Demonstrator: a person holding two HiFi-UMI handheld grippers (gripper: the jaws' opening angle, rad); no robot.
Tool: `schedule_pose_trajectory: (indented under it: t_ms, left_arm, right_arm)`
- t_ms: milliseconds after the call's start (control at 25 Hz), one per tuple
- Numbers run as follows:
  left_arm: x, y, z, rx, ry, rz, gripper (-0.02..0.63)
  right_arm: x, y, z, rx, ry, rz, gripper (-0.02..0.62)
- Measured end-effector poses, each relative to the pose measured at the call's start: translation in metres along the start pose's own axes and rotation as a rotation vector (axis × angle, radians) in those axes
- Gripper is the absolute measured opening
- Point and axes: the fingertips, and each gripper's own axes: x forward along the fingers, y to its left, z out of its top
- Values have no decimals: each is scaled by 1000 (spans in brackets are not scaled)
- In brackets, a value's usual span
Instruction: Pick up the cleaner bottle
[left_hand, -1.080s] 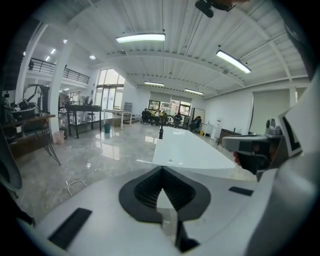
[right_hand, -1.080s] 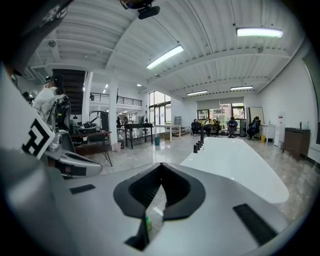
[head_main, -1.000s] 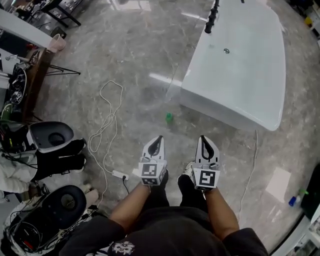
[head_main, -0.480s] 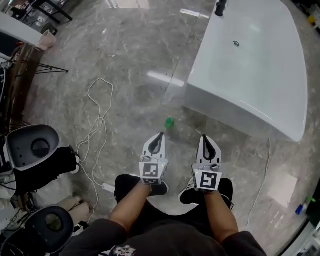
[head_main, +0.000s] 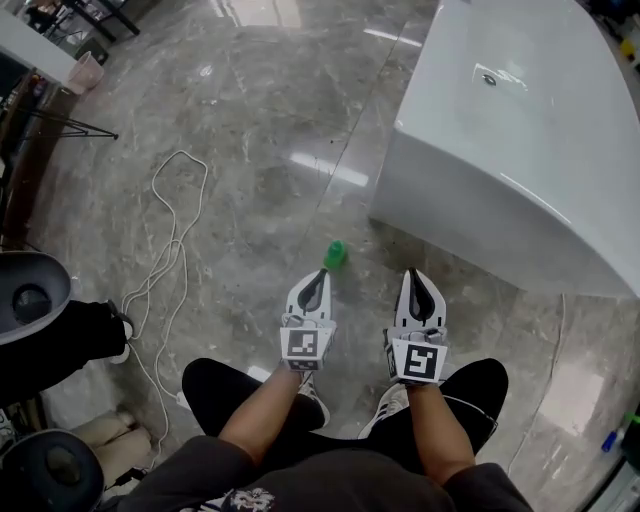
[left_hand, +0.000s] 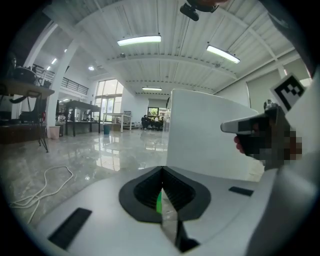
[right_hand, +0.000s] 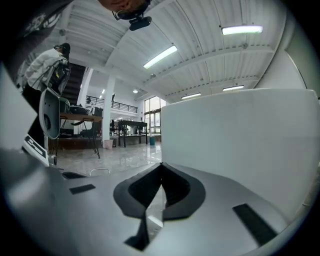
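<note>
The cleaner bottle (head_main: 335, 254) is small and green and stands on the grey marble floor, just ahead of my left gripper (head_main: 321, 273). That gripper is shut with nothing in it, its tip close to the bottle's near left side. In the left gripper view only a green sliver of the bottle (left_hand: 158, 202) shows behind the closed jaws of the left gripper (left_hand: 161, 170). My right gripper (head_main: 411, 273) is also shut and empty, level with the left and to the right of the bottle. In the right gripper view the right gripper (right_hand: 161, 165) points at the white tub.
A large white tub (head_main: 520, 160) stands on the floor at the right, close ahead of the right gripper. A white cable (head_main: 165, 260) loops over the floor at the left. Chairs (head_main: 30, 300) sit at the far left. The person's legs are bent below the grippers.
The person has crouched and both grippers have sunk toward the floor. The green bottle now lies much nearer the left gripper's tip. Both grippers stayed shut.
</note>
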Motion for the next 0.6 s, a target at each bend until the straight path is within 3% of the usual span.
schedule_pose_trajectory:
  t_ms: [200, 360, 440, 600]
  left_arm:
    - [4, 5, -31, -99, -4, -6, 6]
    - [6, 3, -47, -39, 1, -10, 23]
    - [11, 2, -62, -15, -6, -22, 135]
    - [33, 2, -89, 16, 3, -20, 265]
  right_arm:
    - [0, 7, -30, -2, 5, 8, 15]
    - [-6, 11, -39, 5, 18, 14, 15]
    - [-8, 10, -44, 6, 20, 9, 15]
    - [-10, 3, -52, 6, 23, -11, 15]
